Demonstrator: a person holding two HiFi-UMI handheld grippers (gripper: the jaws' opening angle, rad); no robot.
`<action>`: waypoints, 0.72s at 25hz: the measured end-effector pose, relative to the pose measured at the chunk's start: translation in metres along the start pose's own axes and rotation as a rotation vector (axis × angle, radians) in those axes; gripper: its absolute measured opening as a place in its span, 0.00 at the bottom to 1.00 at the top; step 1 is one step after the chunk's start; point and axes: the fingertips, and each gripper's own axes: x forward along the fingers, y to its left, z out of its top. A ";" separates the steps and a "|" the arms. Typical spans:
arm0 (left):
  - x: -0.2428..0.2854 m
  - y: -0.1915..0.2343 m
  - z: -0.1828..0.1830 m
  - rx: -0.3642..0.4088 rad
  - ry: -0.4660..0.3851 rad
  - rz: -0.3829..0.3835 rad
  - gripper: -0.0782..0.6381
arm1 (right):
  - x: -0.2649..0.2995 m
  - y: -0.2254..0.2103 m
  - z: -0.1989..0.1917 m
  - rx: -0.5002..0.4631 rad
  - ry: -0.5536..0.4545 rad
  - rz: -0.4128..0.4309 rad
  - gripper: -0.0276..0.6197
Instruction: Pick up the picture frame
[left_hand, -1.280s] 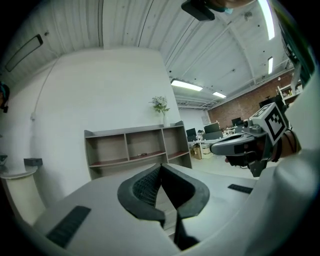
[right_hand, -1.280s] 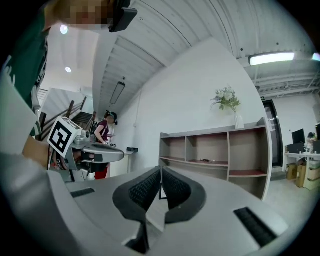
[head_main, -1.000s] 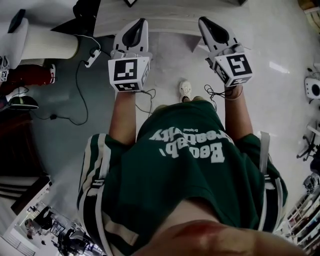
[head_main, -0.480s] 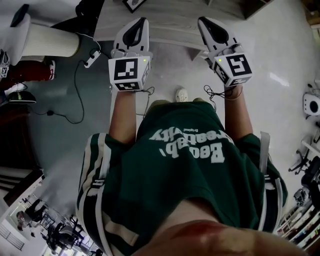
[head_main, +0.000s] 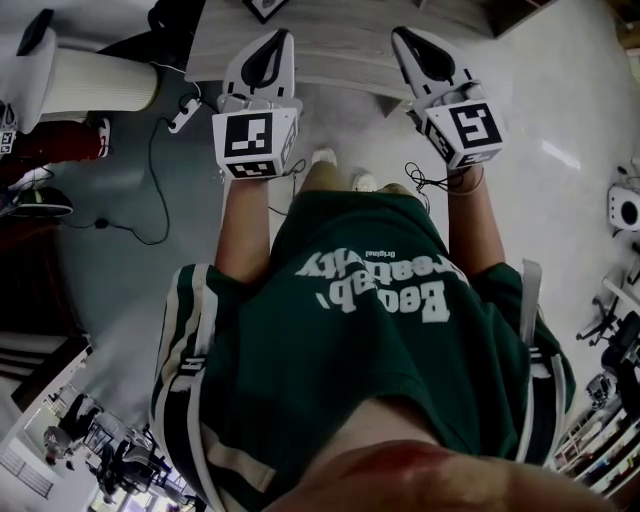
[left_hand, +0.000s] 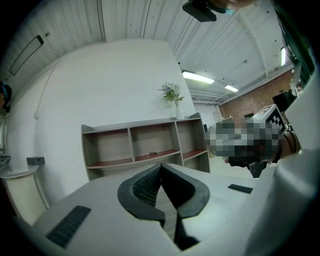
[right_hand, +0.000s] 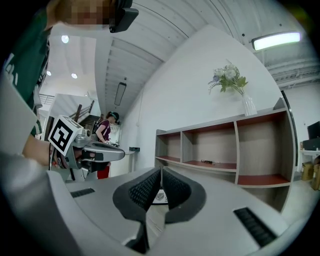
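Fingers (left_hand: 141, 189) of the left gripper (left_hand: 160, 166) are pressed together, tips meeting, with nothing between them. Right gripper (right_hand: 161, 170): fingers likewise closed tip to tip, nothing clamped. Through the narrow slit below its tips a pale flat item with a round mark shows beyond them; identity not determinable.

Head view: both grippers are held out in front of the person, side by side and apart. Their tips reach over the near edge of a light wooden bench (head_main: 340, 55). Picture frame (head_main: 265, 8), dark-edged with a pale centre, is on that bench at the very top of the view, partly cut off by the picture edge. It sits beyond the left gripper's tips, near but not touching, and is well apart from the right gripper. Neither gripper contacts it.

Gripper views: an open shelf unit (right_hand: 225, 150) with three upper compartments stands against a white wall ahead. A vase of flowers (right_hand: 231, 82) stands upright on its top board, towards the right end. A small dark item lies on the middle compartment's shelf, too small to identify.
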 end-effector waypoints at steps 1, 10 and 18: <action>0.002 0.001 -0.001 0.003 0.000 -0.003 0.13 | 0.001 -0.001 -0.002 -0.002 0.001 -0.004 0.10; 0.073 0.056 -0.013 0.031 0.002 -0.073 0.13 | 0.075 -0.030 -0.006 0.005 0.028 -0.067 0.10; 0.143 0.108 -0.018 0.012 -0.009 -0.158 0.13 | 0.145 -0.058 -0.004 -0.043 0.028 -0.146 0.10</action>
